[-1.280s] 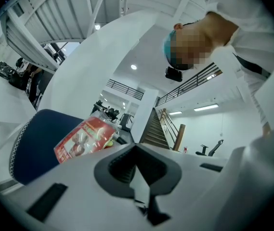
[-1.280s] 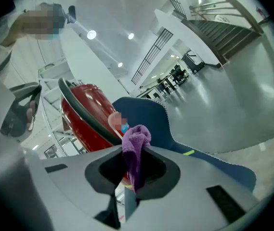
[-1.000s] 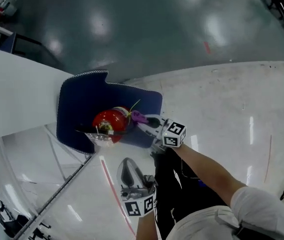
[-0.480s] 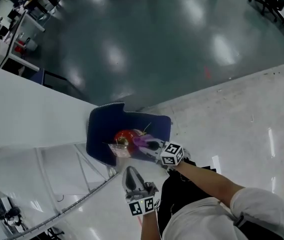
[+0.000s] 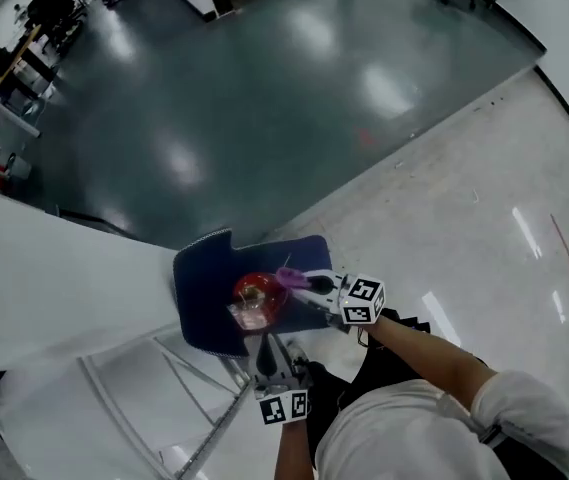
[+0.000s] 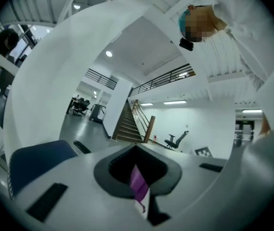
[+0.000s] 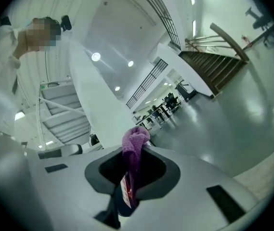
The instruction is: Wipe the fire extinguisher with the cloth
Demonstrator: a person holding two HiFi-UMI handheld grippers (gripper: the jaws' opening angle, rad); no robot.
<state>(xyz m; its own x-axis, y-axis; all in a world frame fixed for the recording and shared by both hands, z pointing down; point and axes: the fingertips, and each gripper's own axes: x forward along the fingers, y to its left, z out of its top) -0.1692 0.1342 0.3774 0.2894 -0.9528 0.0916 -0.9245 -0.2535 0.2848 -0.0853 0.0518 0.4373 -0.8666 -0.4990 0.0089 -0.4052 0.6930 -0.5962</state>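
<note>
A red fire extinguisher [image 5: 254, 294] lies on a dark blue mat [image 5: 202, 286] on the floor. My right gripper [image 5: 309, 286] is shut on a purple cloth [image 5: 291, 277] and holds it against the extinguisher's right end. In the right gripper view the cloth [image 7: 135, 141] bulges out above the closed jaws of the right gripper [image 7: 134, 150], and a strip of red and white label [image 7: 125, 190] shows in the slit below. My left gripper [image 5: 268, 352] sits just below the extinguisher, shut. In the left gripper view only a purple sliver [image 6: 139, 186] shows through the slit of the left gripper [image 6: 137, 153].
A white slanted panel [image 5: 54, 268] borders the mat on the left, with white framework [image 5: 164, 398] beneath it. Glossy dark green floor [image 5: 264, 98] spreads beyond, and pale floor [image 5: 484, 198] lies to the right. Desks and chairs stand far off at the upper left.
The head view has tilted up and shows more floor. My left gripper has moved closer to the extinguisher. My right gripper keeps the cloth at the extinguisher's end.
</note>
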